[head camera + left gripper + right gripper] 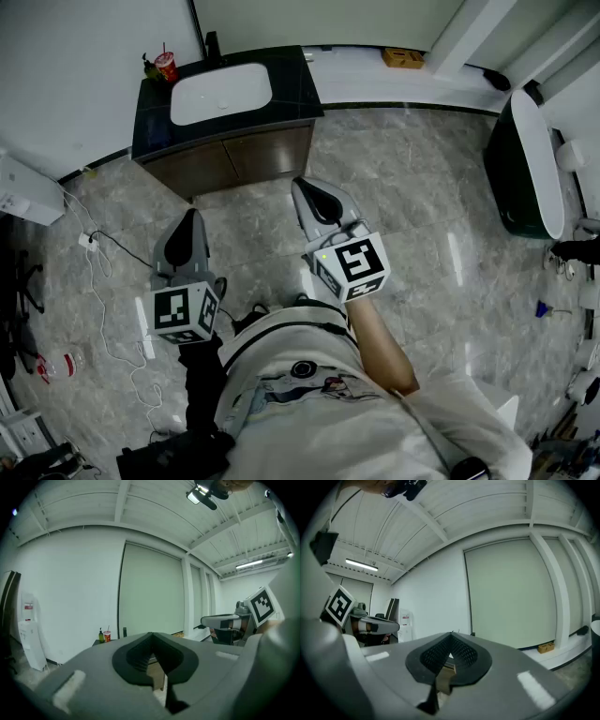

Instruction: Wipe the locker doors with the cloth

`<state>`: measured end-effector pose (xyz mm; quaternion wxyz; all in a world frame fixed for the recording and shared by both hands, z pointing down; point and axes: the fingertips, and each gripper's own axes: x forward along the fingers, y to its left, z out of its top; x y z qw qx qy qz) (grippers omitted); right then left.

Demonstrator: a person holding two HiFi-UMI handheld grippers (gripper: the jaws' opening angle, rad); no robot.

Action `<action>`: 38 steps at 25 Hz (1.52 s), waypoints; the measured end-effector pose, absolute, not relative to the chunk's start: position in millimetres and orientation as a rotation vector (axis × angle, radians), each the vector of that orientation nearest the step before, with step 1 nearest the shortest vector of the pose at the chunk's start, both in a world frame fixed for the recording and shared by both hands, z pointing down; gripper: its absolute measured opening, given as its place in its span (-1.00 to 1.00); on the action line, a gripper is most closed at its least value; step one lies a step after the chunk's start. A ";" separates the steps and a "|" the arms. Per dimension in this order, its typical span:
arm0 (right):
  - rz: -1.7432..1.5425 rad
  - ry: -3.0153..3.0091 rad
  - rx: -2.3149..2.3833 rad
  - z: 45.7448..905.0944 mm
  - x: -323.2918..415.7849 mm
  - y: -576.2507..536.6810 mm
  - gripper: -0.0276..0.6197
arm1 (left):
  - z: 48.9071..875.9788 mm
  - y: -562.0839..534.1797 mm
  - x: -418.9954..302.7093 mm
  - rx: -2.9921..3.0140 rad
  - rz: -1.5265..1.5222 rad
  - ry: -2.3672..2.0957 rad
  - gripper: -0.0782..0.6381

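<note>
Here, left gripper (192,217) jaws pressed together, empty, right gripper (299,186) jaws likewise together, holding nothing

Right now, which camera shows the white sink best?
The head view: it looks down on the whole white sink set in its dark counter. The left gripper view catches only the counter's edge, side on, with no basin visible. The right gripper view shows no basin either.

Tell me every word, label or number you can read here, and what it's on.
No text here is readable.
Red cup: print too small to read.
White machine: red label, too blurred to read.
Marker cubes: black-and-white square patterns only, no letters.
</note>
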<state>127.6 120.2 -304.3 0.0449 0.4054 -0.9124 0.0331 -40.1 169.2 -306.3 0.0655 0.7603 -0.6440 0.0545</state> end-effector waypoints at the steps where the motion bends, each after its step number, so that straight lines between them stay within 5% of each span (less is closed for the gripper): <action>1: 0.102 -2.788 1.239 -304.2 127.5 119.1 -0.91 | -306.0 167.8 -40.3 2.293 0.164 -1.941 -0.77; 21: 0.182 -2.807 1.268 -289.7 172.5 113.1 -0.90 | -289.0 148.6 -17.8 2.285 0.208 -1.955 -0.77; 35: 0.319 -2.779 1.140 -245.6 169.1 93.5 -0.91 | -258.8 104.0 -73.2 2.161 0.281 -2.043 -0.77; 38: 0.300 -2.774 1.111 -241.8 145.0 77.6 -0.91 | -246.4 82.7 -100.4 2.144 0.287 -2.039 -0.55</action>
